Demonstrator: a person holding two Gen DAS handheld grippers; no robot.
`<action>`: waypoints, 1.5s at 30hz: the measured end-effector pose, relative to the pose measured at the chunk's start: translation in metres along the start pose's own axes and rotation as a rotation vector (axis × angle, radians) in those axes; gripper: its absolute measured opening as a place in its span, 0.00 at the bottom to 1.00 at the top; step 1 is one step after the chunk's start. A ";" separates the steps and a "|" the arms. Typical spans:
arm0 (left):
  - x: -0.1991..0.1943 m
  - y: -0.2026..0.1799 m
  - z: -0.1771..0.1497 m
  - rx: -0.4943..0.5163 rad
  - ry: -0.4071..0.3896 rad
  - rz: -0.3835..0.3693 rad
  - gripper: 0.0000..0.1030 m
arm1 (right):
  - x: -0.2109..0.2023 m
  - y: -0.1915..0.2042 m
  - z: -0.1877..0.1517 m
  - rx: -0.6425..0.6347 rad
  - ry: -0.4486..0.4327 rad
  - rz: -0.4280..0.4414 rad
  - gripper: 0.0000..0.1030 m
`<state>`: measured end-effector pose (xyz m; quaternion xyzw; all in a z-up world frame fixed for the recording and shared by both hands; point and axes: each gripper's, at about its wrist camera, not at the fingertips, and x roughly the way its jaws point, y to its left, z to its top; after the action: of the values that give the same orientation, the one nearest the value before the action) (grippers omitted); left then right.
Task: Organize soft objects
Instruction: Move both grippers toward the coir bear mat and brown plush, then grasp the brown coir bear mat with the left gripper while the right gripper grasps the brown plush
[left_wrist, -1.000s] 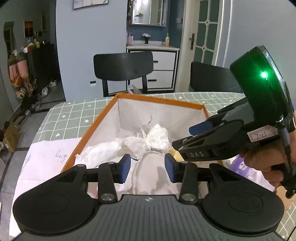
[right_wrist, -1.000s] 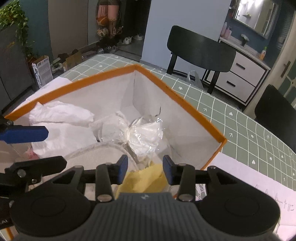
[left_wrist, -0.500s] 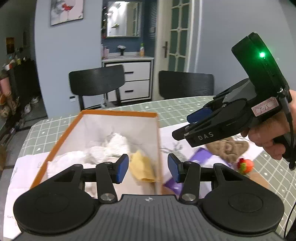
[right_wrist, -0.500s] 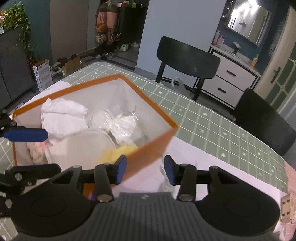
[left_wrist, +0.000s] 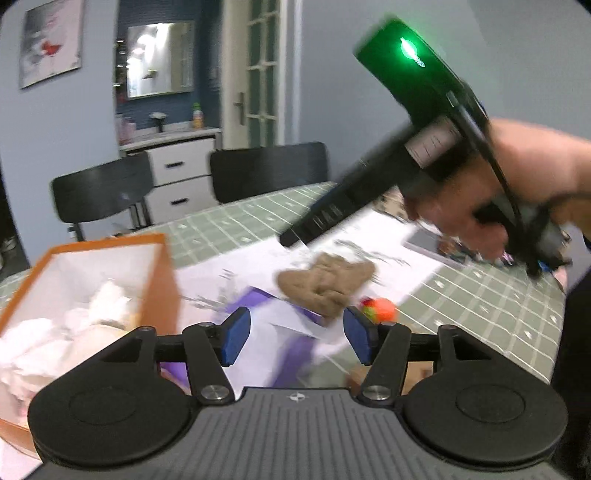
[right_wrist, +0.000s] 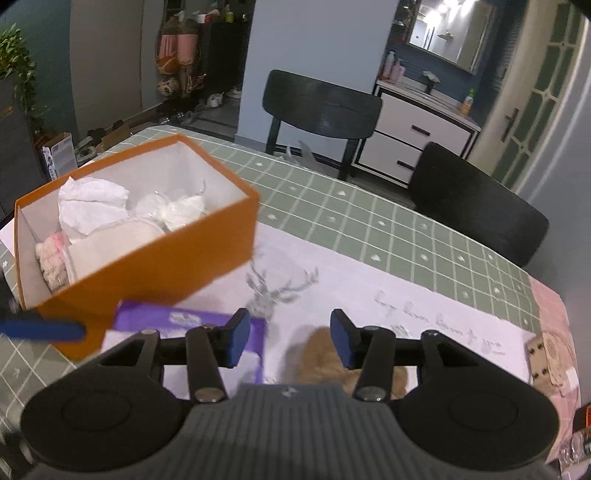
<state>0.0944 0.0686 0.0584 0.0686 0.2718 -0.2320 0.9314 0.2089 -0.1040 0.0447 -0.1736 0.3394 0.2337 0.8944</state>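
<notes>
An orange box (right_wrist: 155, 273) holds white cloths (right_wrist: 92, 206) and other pale soft pieces; in the left wrist view the orange box (left_wrist: 162, 273) is at the left. A brown fuzzy cloth (left_wrist: 325, 284) lies on the white paper beside an orange ball (left_wrist: 382, 309). My left gripper (left_wrist: 295, 336) hovers over a purple packet (left_wrist: 255, 299), jaws opening, nothing between the pads. My right gripper (right_wrist: 288, 339) is open above the brown cloth (right_wrist: 317, 358), not touching it. In the left wrist view the right gripper (left_wrist: 295, 236), held by a hand, is blurred.
White printed paper (right_wrist: 369, 295) covers the green checked tablecloth (right_wrist: 369, 221). The purple packet (right_wrist: 184, 319) lies by the box's near wall. Two black chairs (right_wrist: 321, 107) stand behind the table. A pink mat with small items (right_wrist: 550, 354) is at the right edge.
Both grippers have swung right, from over the orange box to over the white paper and the brown cloth. The left jaws have widened. The box now sits to the left.
</notes>
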 end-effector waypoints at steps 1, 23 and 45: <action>0.003 -0.008 -0.004 0.009 0.007 -0.011 0.66 | -0.003 -0.004 -0.004 0.003 -0.001 0.001 0.48; 0.075 -0.088 -0.055 0.254 0.110 -0.106 0.82 | -0.041 -0.045 -0.140 0.010 0.088 0.100 0.57; 0.118 -0.098 -0.063 0.353 0.283 -0.084 0.81 | -0.019 -0.060 -0.125 -0.060 0.064 0.110 0.65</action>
<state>0.1065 -0.0491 -0.0581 0.2510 0.3574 -0.3028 0.8471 0.1629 -0.2183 -0.0216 -0.1889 0.3695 0.2870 0.8634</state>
